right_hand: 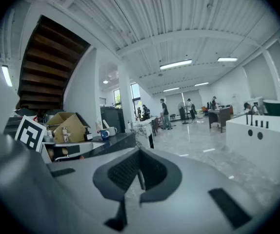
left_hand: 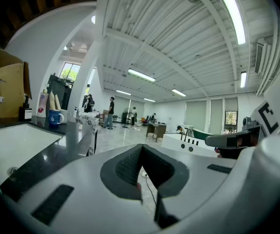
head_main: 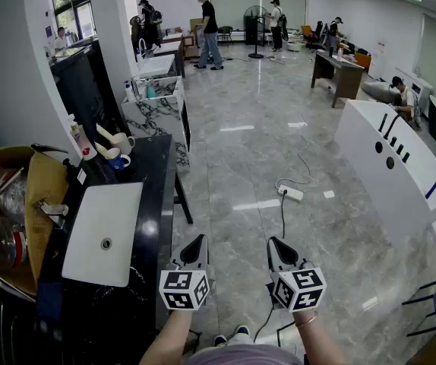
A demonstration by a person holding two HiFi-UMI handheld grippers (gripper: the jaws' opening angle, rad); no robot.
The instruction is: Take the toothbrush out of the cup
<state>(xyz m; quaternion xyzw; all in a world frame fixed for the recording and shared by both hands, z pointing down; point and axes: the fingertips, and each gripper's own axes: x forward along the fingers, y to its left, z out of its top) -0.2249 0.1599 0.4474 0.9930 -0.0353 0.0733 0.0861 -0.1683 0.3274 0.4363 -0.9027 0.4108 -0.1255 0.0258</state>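
My left gripper (head_main: 196, 243) and right gripper (head_main: 278, 245) were shut tight, holding nothing, far from the blue cup (head_main: 118, 160).

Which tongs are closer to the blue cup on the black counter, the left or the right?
Left. The left tongs hang beside the counter's near end, the blue cup far ahead at its back; the right tongs are further out over the floor.

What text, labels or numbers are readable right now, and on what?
Blue cup: white mark like "6", too small to be sure.
White bottle: red print, too blurred to read.
Marker cubes: square patterns only, no words.
Nothing else is readable.
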